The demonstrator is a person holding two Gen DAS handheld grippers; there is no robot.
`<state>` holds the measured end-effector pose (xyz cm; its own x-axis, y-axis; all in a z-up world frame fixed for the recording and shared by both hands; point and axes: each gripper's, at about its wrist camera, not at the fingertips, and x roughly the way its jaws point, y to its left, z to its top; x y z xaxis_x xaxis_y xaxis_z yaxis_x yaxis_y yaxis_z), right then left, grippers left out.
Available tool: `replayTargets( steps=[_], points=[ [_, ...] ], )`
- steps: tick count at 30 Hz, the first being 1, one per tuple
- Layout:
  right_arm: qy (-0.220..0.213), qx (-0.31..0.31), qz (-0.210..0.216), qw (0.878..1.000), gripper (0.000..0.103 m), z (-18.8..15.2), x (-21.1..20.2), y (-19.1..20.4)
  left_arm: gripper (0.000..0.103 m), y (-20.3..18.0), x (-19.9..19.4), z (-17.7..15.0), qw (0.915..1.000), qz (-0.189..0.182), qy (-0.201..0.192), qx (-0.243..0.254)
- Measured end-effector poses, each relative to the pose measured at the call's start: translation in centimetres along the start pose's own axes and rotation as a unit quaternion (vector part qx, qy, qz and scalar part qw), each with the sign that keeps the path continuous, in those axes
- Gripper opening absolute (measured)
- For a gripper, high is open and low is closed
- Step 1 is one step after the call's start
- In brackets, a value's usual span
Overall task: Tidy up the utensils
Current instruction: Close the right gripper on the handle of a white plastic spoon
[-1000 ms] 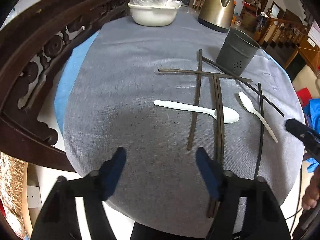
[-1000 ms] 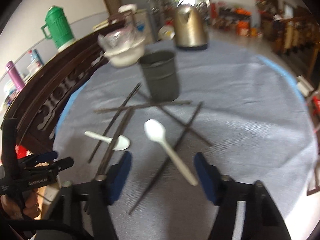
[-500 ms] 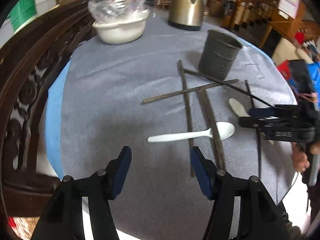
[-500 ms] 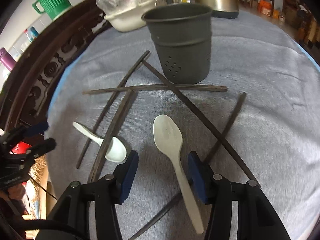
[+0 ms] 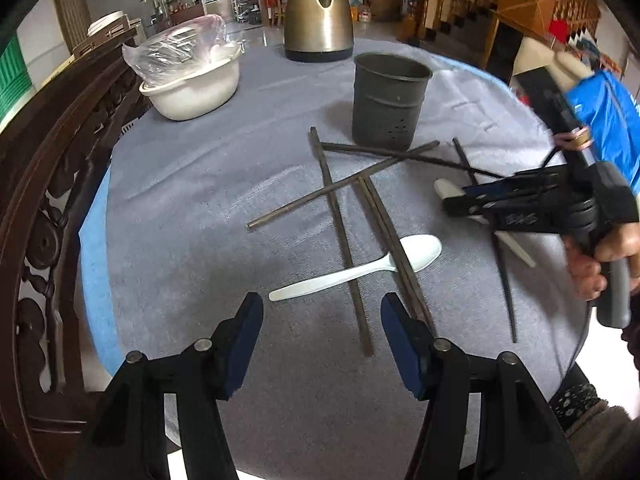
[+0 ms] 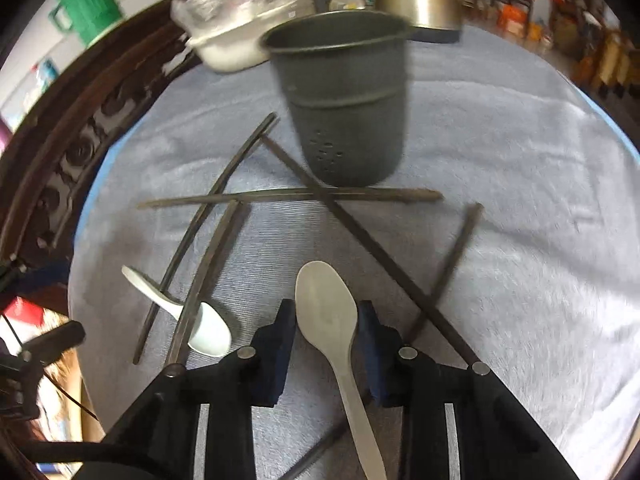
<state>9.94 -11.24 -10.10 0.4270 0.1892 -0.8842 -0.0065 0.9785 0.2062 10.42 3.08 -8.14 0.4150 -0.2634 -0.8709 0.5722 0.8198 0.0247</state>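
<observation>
Two white plastic spoons and several dark chopsticks [image 5: 340,232] lie crossed on the grey cloth in front of a dark grey utensil holder [image 5: 386,100] [image 6: 344,100]. My right gripper [image 6: 326,320] is closing on the bowl of one white spoon [image 6: 326,304]; both pads touch its edges and the handle runs back under the gripper. In the left wrist view that gripper [image 5: 456,200] sits low at the right, over that spoon [image 5: 442,189]. My left gripper [image 5: 322,312] hangs open above the cloth, just short of the other spoon [image 5: 360,272], which lies under two chopsticks.
A brass-coloured kettle [image 5: 318,12] and a white basin holding a plastic bag [image 5: 192,84] stand at the back of the round table. A carved dark wooden chair back [image 5: 40,160] curves along the left edge. A green jug [image 6: 86,4] stands beyond it.
My right gripper came down over the white spoon and its jaws narrowed onto the bowl. The left gripper rolled and shifted slightly, still open.
</observation>
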Motion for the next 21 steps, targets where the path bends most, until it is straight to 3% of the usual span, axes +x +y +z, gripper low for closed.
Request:
replayTargets(
  steps=[4, 11, 15, 18, 21],
  points=[
    [-0.016, 0.044, 0.043, 0.998, 0.033, -1.2, -1.6, -2.0, 0.062, -1.0, -0.1, 0.3, 0.9998, -0.014, 0.001, 0.013],
    [-0.050, 0.118, 0.114, 0.985, 0.033, -4.3, -5.0, -5.6, 0.061, -6.0, 1.1, 1.6, 0.9951, -0.034, 0.009, 0.093],
    [-0.053, 0.140, 0.137, 0.979, 0.033, -5.5, -5.9, -6.9, 0.053, -5.3, 2.7, 2.0, 0.9968, -0.028, 0.031, 0.068],
    [-0.054, 0.146, 0.142, 0.978, 0.033, -6.1, -6.2, -7.3, 0.037, -4.0, 3.0, 1.0, 0.9965, -0.060, 0.047, 0.035],
    [-0.053, 0.151, 0.149, 0.976, 0.033, -6.5, -6.1, -7.6, 0.023, -4.0, 3.2, -0.1, 0.9955, -0.065, 0.062, 0.029]
  ],
)
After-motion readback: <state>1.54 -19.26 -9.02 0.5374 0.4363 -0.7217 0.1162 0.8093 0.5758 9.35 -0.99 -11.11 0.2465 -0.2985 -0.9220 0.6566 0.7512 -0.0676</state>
